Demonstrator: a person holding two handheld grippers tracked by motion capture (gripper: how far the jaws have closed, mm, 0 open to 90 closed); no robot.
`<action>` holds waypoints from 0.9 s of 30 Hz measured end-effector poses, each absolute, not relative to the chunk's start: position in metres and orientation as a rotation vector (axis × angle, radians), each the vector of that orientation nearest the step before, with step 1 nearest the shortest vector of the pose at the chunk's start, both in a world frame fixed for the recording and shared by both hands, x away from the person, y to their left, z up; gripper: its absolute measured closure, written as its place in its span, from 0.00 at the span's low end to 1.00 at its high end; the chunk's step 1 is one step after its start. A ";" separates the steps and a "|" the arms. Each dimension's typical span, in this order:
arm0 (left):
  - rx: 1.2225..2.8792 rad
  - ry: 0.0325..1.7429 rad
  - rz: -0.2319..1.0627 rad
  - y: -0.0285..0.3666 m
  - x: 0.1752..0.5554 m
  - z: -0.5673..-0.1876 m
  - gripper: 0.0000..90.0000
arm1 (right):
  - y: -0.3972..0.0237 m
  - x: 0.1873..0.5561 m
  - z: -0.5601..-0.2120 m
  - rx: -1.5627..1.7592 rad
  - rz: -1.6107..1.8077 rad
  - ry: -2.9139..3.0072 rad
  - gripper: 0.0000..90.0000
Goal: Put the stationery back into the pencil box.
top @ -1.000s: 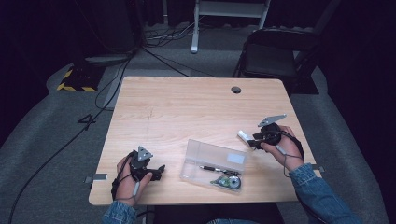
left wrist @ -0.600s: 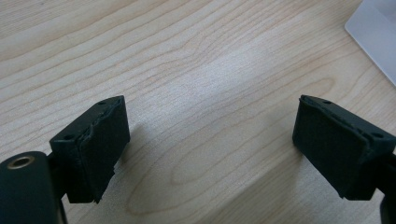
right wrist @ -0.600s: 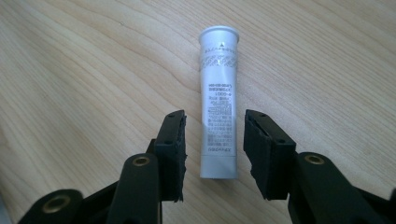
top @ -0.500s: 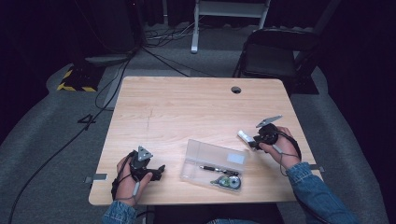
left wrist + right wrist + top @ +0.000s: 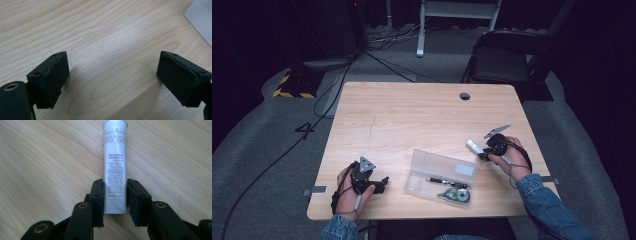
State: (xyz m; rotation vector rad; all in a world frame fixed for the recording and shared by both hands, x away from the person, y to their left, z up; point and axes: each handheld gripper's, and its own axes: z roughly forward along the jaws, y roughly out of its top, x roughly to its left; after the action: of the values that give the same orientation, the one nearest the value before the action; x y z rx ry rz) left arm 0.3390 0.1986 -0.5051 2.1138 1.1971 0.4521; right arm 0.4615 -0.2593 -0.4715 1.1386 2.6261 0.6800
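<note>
A: Right claw (image 5: 115,200) first. Jaws have just been closing, and the tube (image 5: 115,162) is between them at its crimped tail. The left pad looks to be on it, the right pad touching or a hair off. Hard to call.

B: Gripped or not?

A: I'd say closed on the tube, barely. It lies flat on the desk (image 5: 45,157), cap end pointing away from the claw.

B: How will it handle?

A: Judging by looks: a small, light plastic tube with a smooth, glossy skin, so slippery. The body is soft and will dent if squeezed hard. The flat crimp is the stiffest part, but thin. A better hold is probably a bit further up, across the round body, with moderate squeeze.

B: Risk?

A: Held by the tail, the cap end may droop or swing when lifted.

B: Left claw (image 5: 112,75)?

A: Wide open, nothing in it, just over bare desk at the near left edge, in the person's hand.

B: Beyond that?

A: A clear case (image 5: 442,176) sits between the two hands, lid off or open, with a pen (image 5: 439,180) and a tape roll (image 5: 459,195) inside. The tube is near the case's right end, not touching.
</note>
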 end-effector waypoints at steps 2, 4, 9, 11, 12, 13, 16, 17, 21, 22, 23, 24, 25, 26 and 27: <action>2.114 1.197 0.452 0.199 0.339 -0.505 0.13 | -0.259 0.462 -0.472 1.142 0.675 2.632 0.77; 2.117 1.196 0.451 0.199 0.339 -0.505 0.13 | -0.259 0.462 -0.472 1.139 0.674 2.634 0.78; 2.116 1.197 0.451 0.199 0.339 -0.505 0.13 | -0.259 0.463 -0.472 1.142 0.669 2.637 0.79; 2.119 1.193 0.451 0.199 0.339 -0.505 0.13 | -0.259 0.463 -0.472 1.142 0.667 2.636 0.79; 2.116 1.197 0.450 0.199 0.339 -0.505 0.13 | -0.258 0.463 -0.472 1.140 0.665 2.635 0.79; 2.120 1.192 0.452 0.199 0.339 -0.505 0.13 | -0.258 0.463 -0.472 1.142 0.663 2.632 0.79; 2.116 1.196 0.450 0.199 0.339 -0.505 0.13 | -0.258 0.462 -0.472 1.151 0.663 2.626 0.80; 2.117 1.196 0.451 0.199 0.339 -0.505 0.13 | -0.258 0.462 -0.472 1.153 0.663 2.624 0.80; 2.113 1.196 0.453 0.199 0.339 -0.505 0.13 | -0.259 0.462 -0.469 1.158 0.678 2.617 0.80; 2.116 1.197 0.451 0.199 0.339 -0.505 0.13 | -0.259 0.462 -0.468 1.159 0.682 2.614 0.80; 2.120 1.194 0.451 0.199 0.339 -0.505 0.13 | -0.260 0.461 -0.467 1.159 0.686 2.613 0.80; 2.117 1.196 0.451 0.199 0.339 -0.505 0.13 | -0.260 0.461 -0.465 1.160 0.687 2.615 0.80; 2.115 1.195 0.453 0.199 0.339 -0.505 0.13 | -0.260 0.461 -0.463 1.162 0.688 2.618 0.80; 2.116 1.196 0.452 0.199 0.339 -0.505 0.13 | -0.260 0.460 -0.461 1.161 0.693 2.618 0.80; 2.115 1.198 0.450 0.199 0.339 -0.505 0.13 | -0.260 0.460 -0.459 1.158 0.700 2.615 0.80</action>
State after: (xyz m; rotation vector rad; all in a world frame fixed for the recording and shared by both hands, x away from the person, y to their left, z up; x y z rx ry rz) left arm 0.3389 0.1986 -0.5051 2.1151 1.1981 0.4501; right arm 0.4596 -0.2599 -0.4585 1.1583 2.6145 0.6995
